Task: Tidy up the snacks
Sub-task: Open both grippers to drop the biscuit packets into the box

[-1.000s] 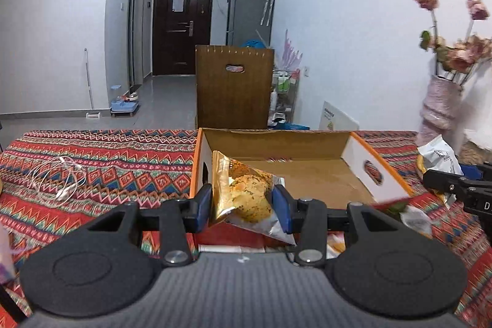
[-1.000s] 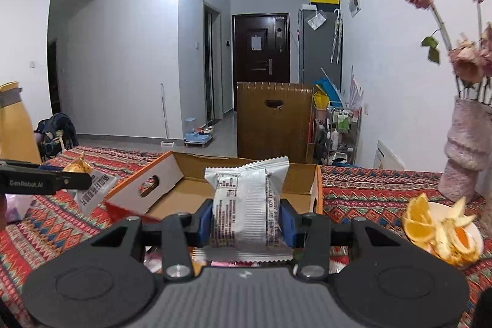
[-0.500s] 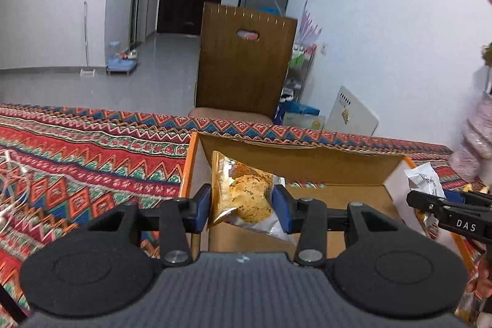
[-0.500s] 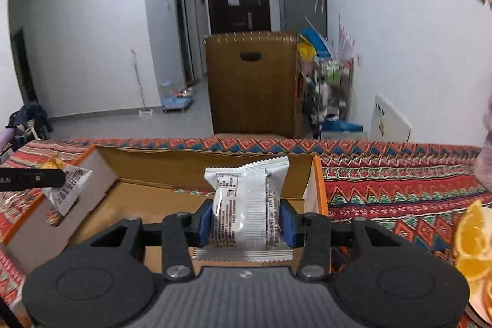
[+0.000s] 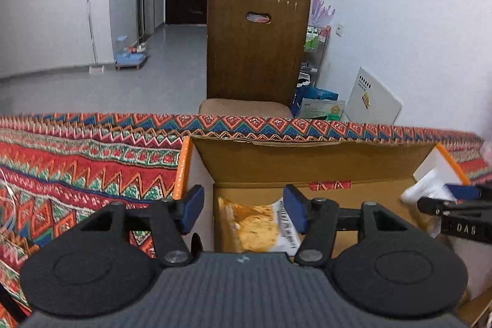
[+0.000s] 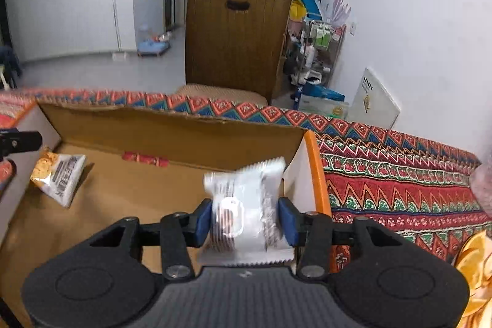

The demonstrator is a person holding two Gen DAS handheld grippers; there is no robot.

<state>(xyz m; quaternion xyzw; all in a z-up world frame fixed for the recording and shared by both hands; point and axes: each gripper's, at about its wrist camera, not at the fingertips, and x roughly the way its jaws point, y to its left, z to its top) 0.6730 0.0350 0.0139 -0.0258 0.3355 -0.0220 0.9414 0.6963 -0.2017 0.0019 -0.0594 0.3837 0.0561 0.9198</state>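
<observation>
An open cardboard box with orange edges sits on the patterned tablecloth; it also shows in the right wrist view. My left gripper is open over the box's left end. A yellow snack packet lies on the box floor below it, free of the pads; it also shows in the right wrist view. My right gripper is over the box's right end with its pads around a white snack packet, which looks blurred and tilted. The right gripper shows at the right edge of the left wrist view.
A wooden chair stands behind the table's far edge. Orange peel or slices lie on the cloth at the right. A thin wire lies on the cloth at the left.
Both grippers moved forward and down over the box. My left gripper opened and the yellow packet dropped onto the box floor. The white packet shifted and blurred between the right pads.
</observation>
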